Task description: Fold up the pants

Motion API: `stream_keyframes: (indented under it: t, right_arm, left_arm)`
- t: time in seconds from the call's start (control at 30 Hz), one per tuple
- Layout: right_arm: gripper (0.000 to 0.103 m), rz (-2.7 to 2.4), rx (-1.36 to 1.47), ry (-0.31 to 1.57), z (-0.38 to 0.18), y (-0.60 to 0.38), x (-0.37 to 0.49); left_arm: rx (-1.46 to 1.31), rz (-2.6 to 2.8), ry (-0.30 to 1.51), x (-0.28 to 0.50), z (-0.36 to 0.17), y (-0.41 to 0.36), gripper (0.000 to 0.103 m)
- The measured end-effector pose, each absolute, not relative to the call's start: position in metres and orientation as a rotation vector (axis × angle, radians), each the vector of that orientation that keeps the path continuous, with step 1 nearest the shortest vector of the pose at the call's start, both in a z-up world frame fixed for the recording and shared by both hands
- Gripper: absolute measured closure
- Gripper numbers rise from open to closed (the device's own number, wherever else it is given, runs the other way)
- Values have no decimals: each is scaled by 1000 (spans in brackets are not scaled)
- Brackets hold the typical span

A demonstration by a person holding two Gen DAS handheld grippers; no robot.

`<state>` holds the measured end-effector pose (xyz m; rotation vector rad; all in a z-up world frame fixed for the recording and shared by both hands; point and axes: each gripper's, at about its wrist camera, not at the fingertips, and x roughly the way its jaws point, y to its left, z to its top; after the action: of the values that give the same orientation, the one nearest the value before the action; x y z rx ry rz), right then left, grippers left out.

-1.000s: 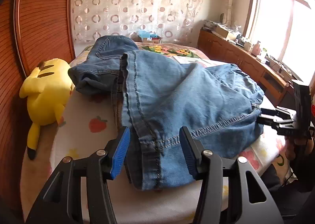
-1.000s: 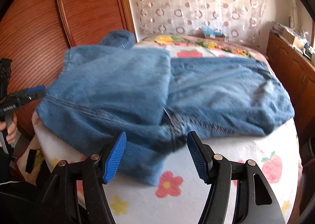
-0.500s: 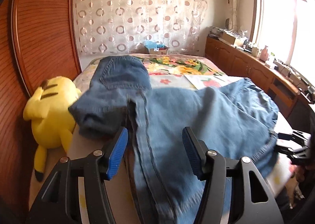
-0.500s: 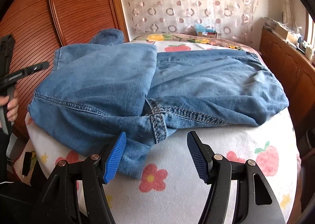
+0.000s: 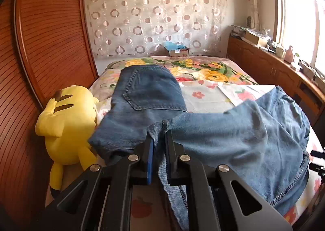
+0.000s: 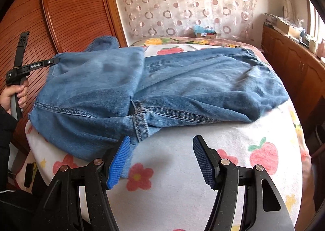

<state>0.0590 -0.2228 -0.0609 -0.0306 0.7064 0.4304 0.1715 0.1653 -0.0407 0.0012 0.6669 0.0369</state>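
Blue jeans (image 5: 233, 139) lie folded across the flowered bed sheet (image 6: 182, 180), one back pocket showing at the far left. My left gripper (image 5: 159, 139) is closing, its jaws nearly together and a fold of denim at the jeans' seamed edge pinched between the pads. The right wrist view shows that gripper (image 6: 52, 60) at the far left edge of the jeans (image 6: 182, 84), held by a person's hand (image 6: 14, 94). My right gripper (image 6: 161, 138) stands open just in front of the near seam corner, nothing between its fingers, the left pad (image 6: 119, 162) over the denim's near edge.
A yellow plush toy (image 5: 67, 125) sits on the bed against the ribbed wooden panel (image 5: 40, 48). A low wooden cabinet (image 5: 274, 68) with clutter on top runs under the window at the right. A small box (image 5: 178, 51) stands beyond the bed by the curtain.
My left gripper has travelled forward along the jeans' edge and gone from wide open to pinching the denim. The right gripper has shifted slightly, still open; the jeans look flatter.
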Motion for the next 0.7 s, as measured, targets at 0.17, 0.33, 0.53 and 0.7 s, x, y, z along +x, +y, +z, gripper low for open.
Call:
stream_keyframes:
  t: [0.17,0.33,0.53,0.7]
  right_arm:
    - [37,407,-15,697,-60,-232,56]
    - [37,371,-5,693,-57,-243,57]
    - [37,328,13,688,-55,-259,58]
    - [37,281,12,671,-50,-272,62]
  left_arm:
    - [-1,20,687,167,-35,162,81]
    - [9,-22,647,154,-25,140,42]
    - [30,-107,605,136,-14,98,23]
    - [32,-183,601,128,-12,71,23]
